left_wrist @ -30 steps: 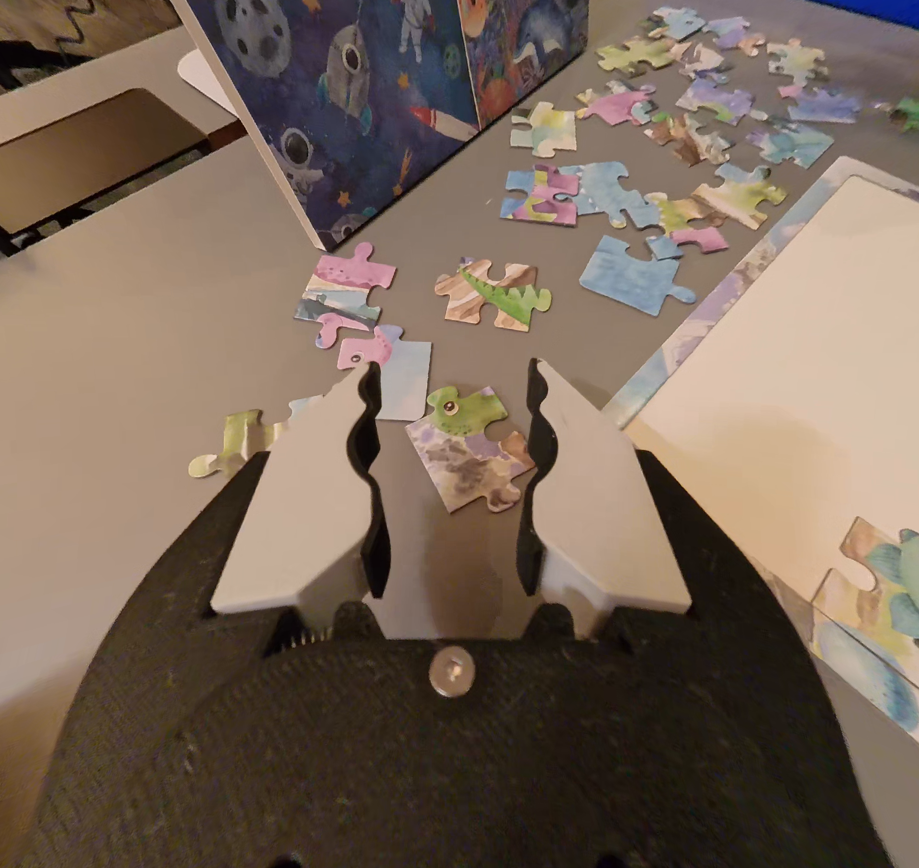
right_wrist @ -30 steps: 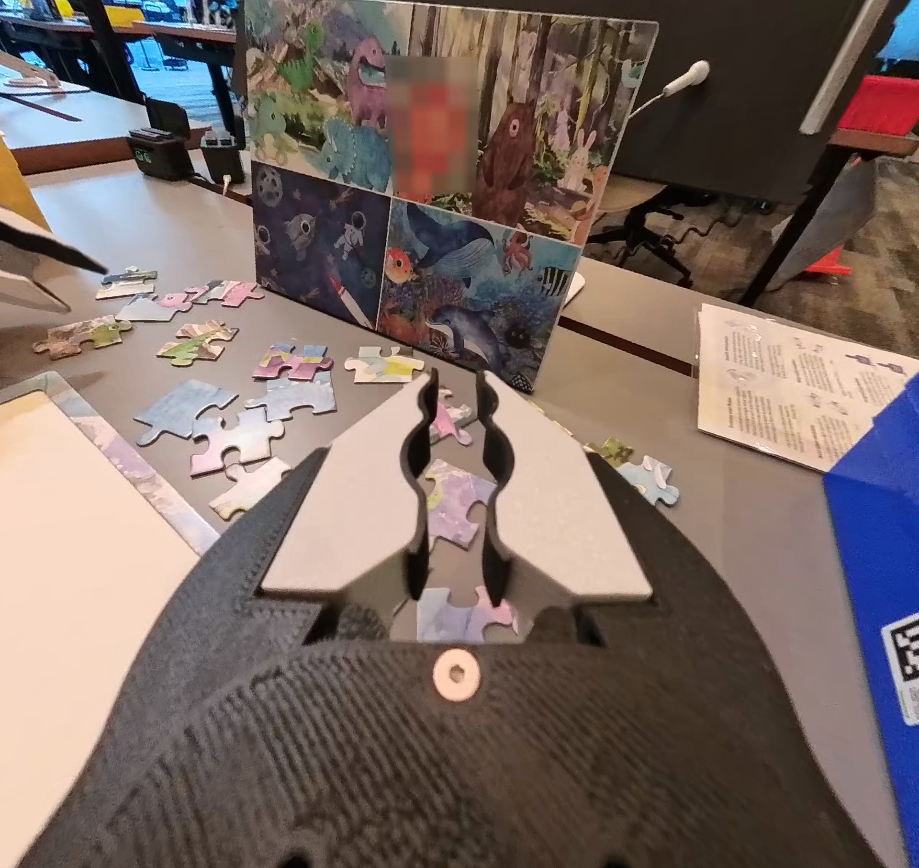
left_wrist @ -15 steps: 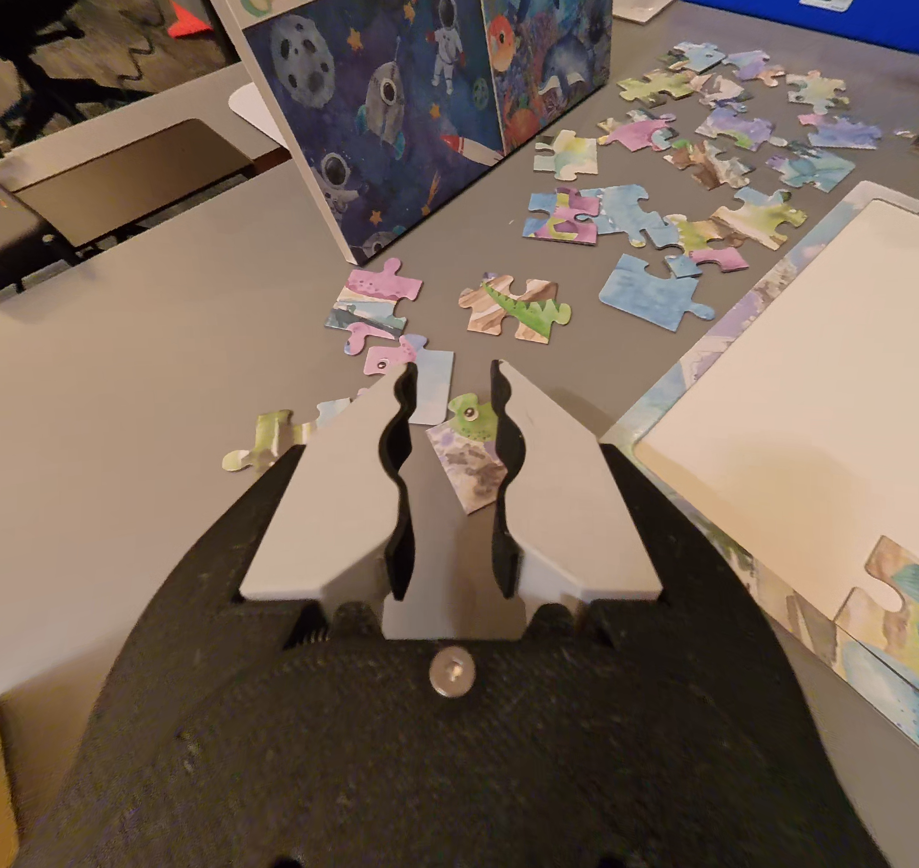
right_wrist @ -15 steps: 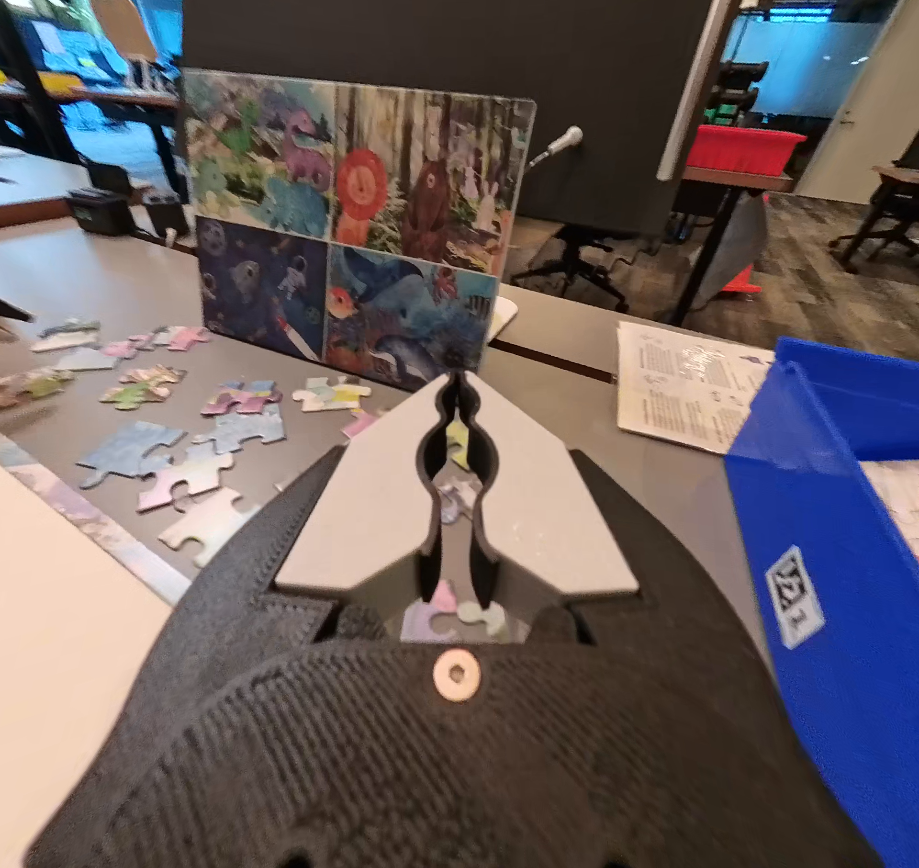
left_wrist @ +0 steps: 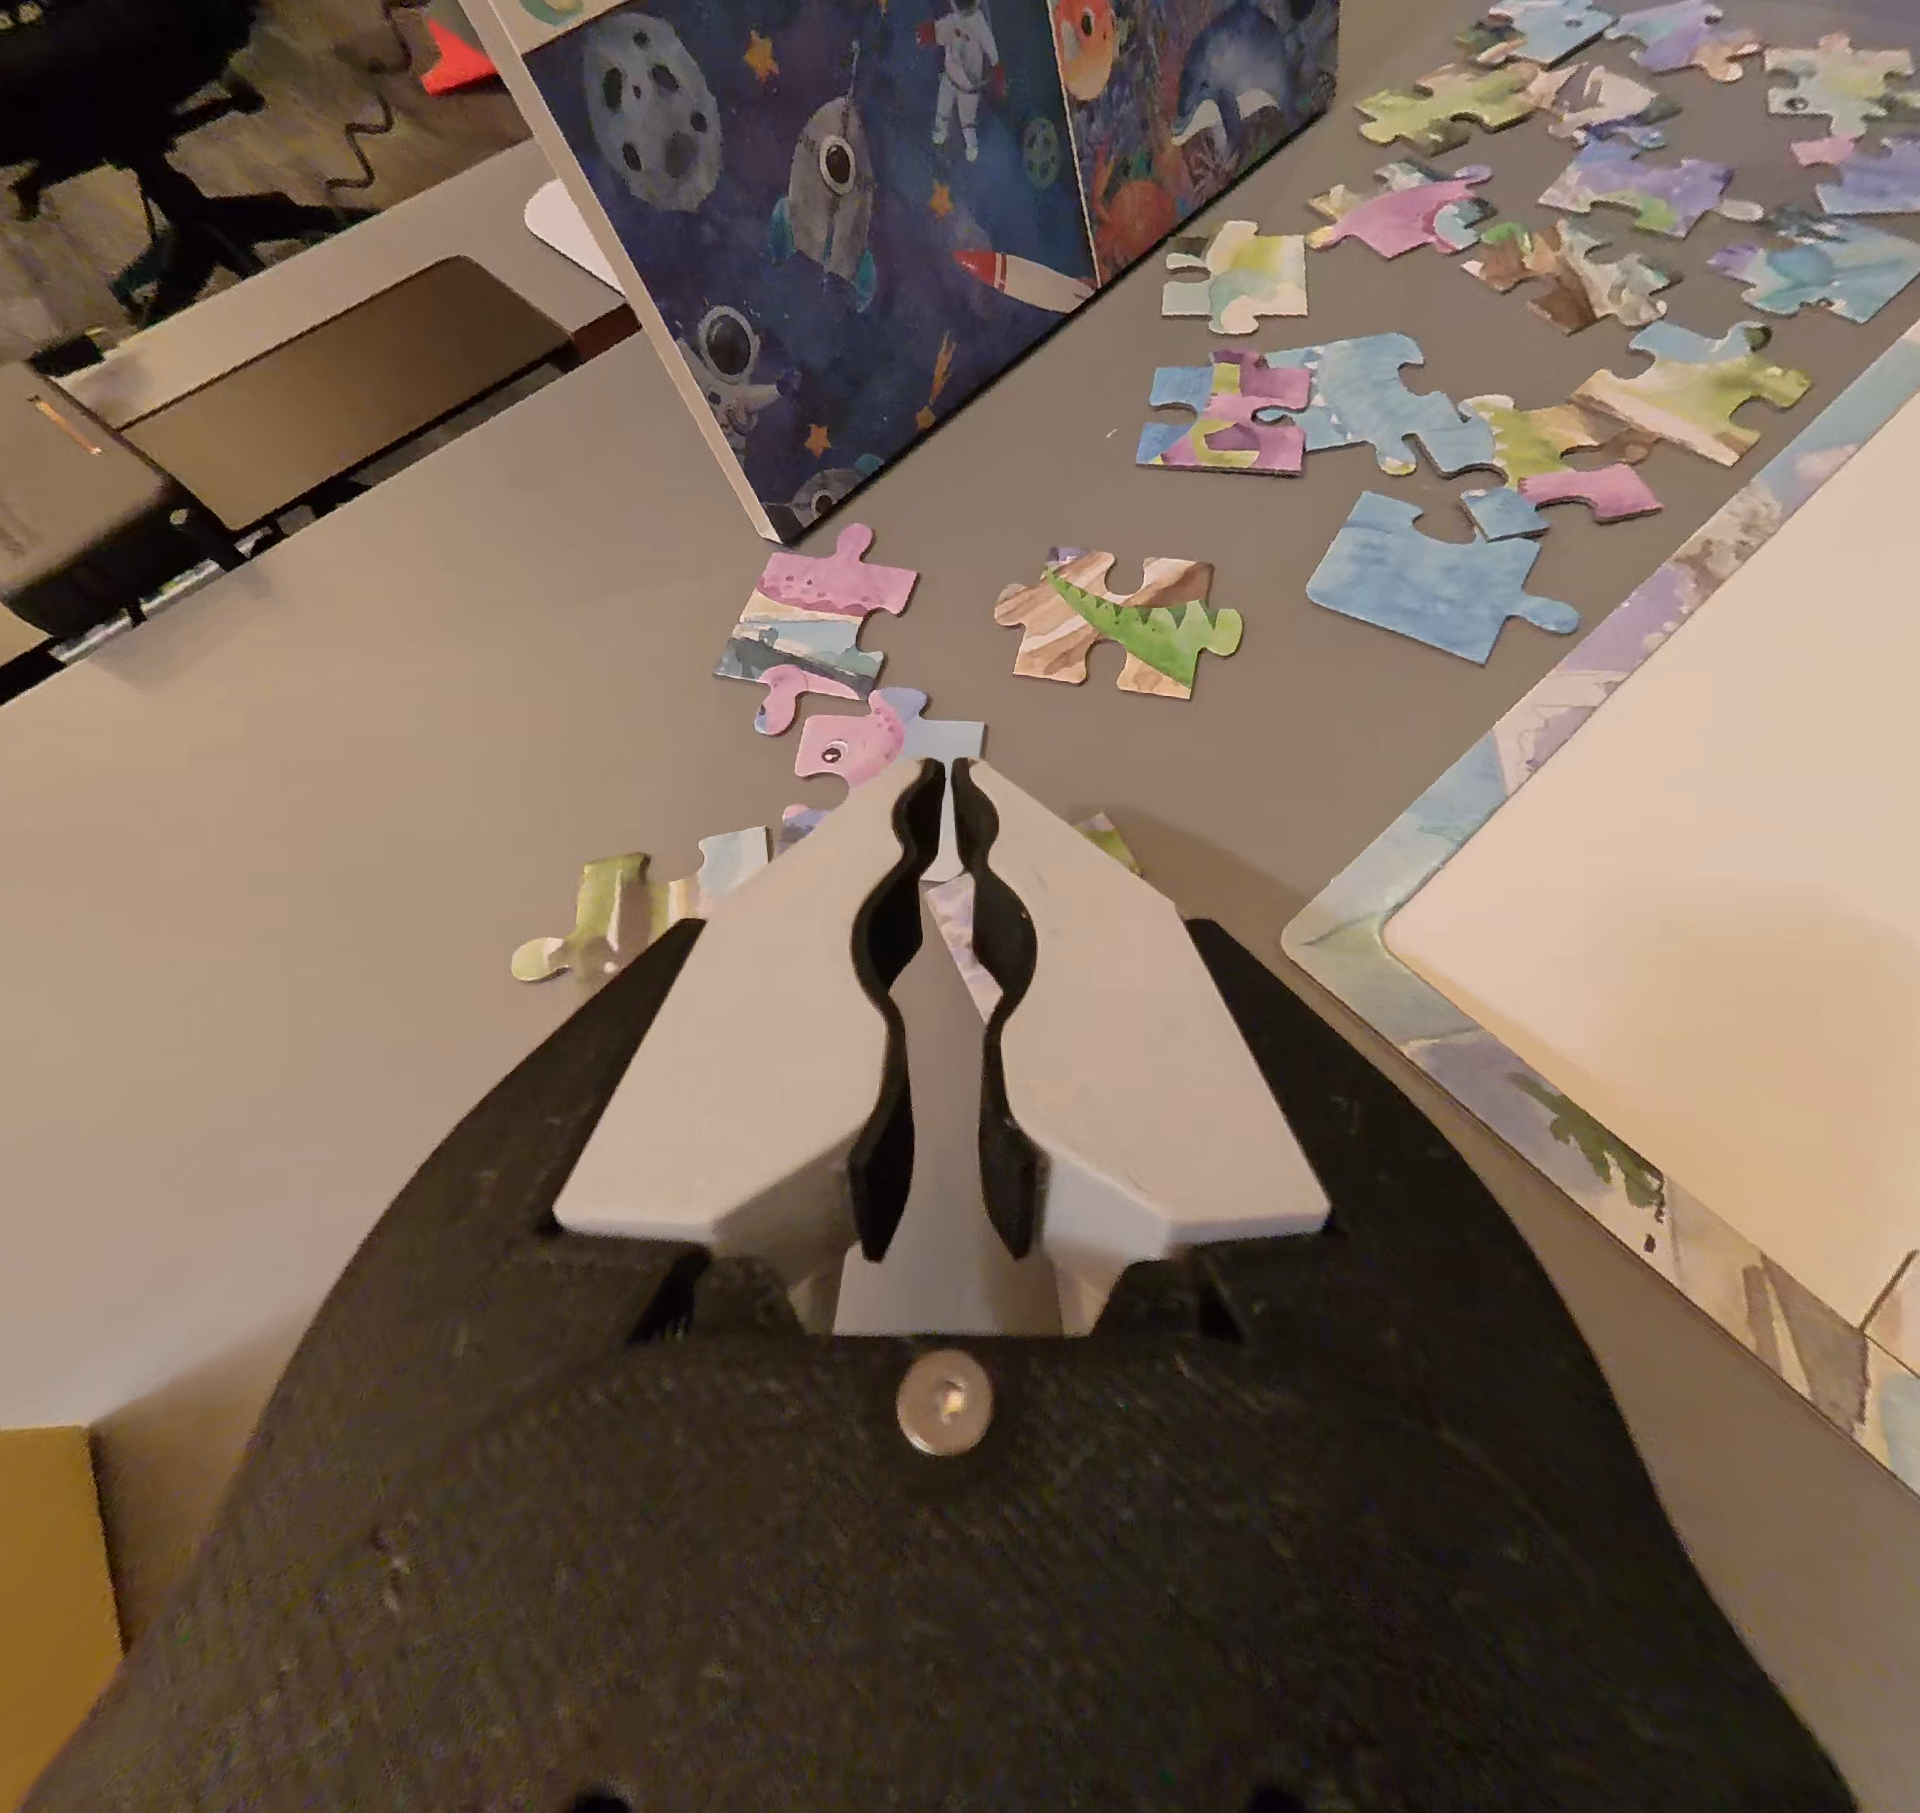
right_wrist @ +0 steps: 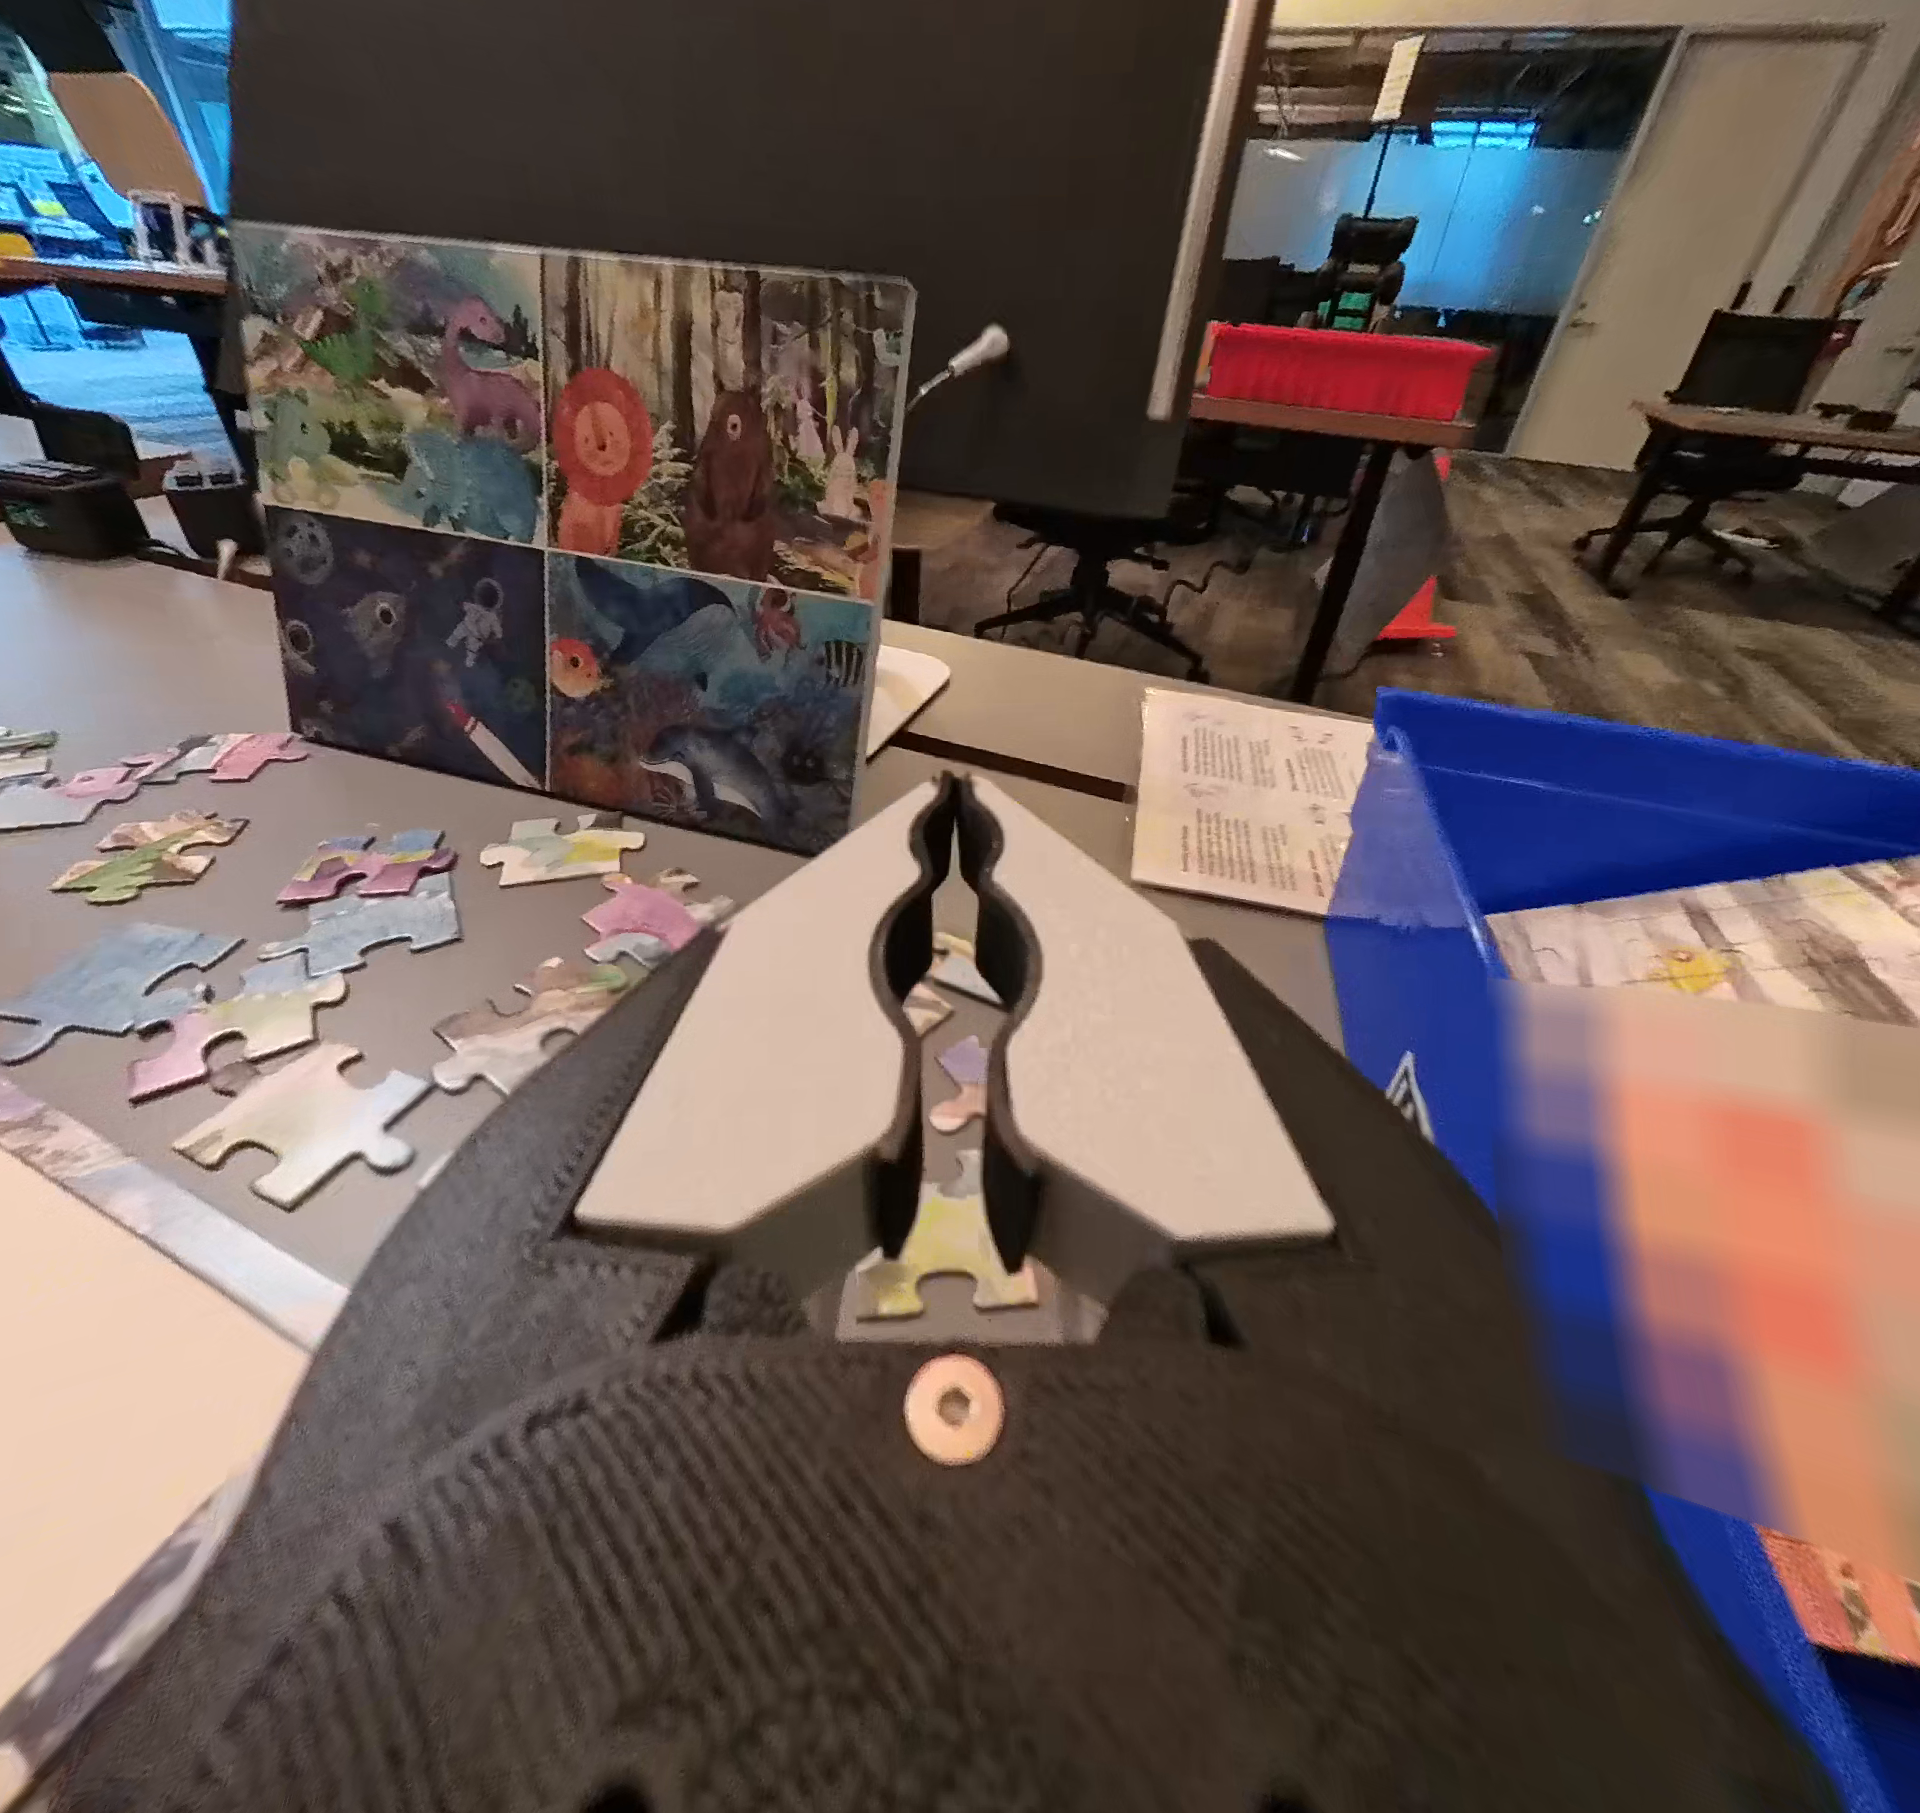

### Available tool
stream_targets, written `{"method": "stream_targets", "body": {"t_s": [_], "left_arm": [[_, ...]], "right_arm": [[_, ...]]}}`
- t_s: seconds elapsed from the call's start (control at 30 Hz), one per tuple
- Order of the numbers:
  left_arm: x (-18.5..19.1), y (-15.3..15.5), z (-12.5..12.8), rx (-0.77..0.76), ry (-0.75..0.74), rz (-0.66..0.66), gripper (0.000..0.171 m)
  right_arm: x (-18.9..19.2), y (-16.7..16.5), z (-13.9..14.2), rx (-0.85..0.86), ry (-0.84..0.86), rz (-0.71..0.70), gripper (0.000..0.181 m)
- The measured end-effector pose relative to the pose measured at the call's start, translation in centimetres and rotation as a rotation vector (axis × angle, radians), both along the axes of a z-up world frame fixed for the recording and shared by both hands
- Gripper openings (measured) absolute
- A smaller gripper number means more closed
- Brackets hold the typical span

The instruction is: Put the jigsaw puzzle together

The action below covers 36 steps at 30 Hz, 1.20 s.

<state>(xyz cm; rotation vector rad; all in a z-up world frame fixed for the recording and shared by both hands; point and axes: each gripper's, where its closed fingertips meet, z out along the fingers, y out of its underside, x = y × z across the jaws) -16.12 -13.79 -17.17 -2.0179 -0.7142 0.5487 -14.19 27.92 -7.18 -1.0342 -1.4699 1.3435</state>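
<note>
My left gripper (left_wrist: 940,776) is low over the grey table with its jaws almost together. It is closed on the purple-grey piece with a green dinosaur head (left_wrist: 958,942). That piece shows in the gap between the pads and beside the right finger; the rest is hidden. The puzzle board (left_wrist: 1558,724) lies to the right, its white middle bare. Several loose pieces, such as a green-tailed one (left_wrist: 1122,620) and a blue one (left_wrist: 1434,579), lie ahead. My right gripper (right_wrist: 954,792) is shut, raised and empty. Pieces on the table (right_wrist: 940,1254) show through its gap.
The upright picture box (left_wrist: 883,205) stands behind the pieces; it also shows in the right wrist view (right_wrist: 561,537). A blue bin (right_wrist: 1558,828) with another puzzle sits at the right. A printed leaflet (right_wrist: 1236,807) lies beside it. The board's corner (right_wrist: 156,1213) is at the lower left. About 45 centimeters separates my left fingertips from my right.
My left jaws have closed from wide open onto the dinosaur-head piece. My right jaws have closed and that gripper has swung up and right, bringing the blue bin into view.
</note>
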Motion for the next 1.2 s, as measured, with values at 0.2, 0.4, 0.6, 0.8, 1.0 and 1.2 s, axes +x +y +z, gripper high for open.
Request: {"method": "stream_targets", "body": {"t_s": [0.2,0.4,0.6,0.8,1.0,1.2], "left_arm": [[0.3,0.3,-0.2,-0.018,0.0,-0.018,0.006],[0.3,0.3,0.5,-0.002,0.014,-0.019,0.013],[0.5,0.4,0.3,-0.018,0.017,-0.028,0.013],[0.2,0.0,0.2,-0.006,0.009,-0.016,0.013],[0.1,0.0,0.0,0.011,-0.015,-0.015,0.013],[0.2,0.1,-0.1,0.003,-0.013,-0.017,0.013]], "right_arm": [[-0.8,-0.6,-2.4,0.011,-0.107,0.037,0.0],[-1.7,-0.3,-6.1,0.1,-0.279,-0.005,0.017],[-0.7,1.7,-11.2,0.002,-0.628,-0.115,0.064],[0.6,1.5,-12.5,-0.021,-0.703,-0.101,0.075],[0.9,1.5,-13.5,0.043,-0.72,-0.118,0.068],[0.6,1.3,-13.6,0.098,-0.691,-0.095,0.05]]}}
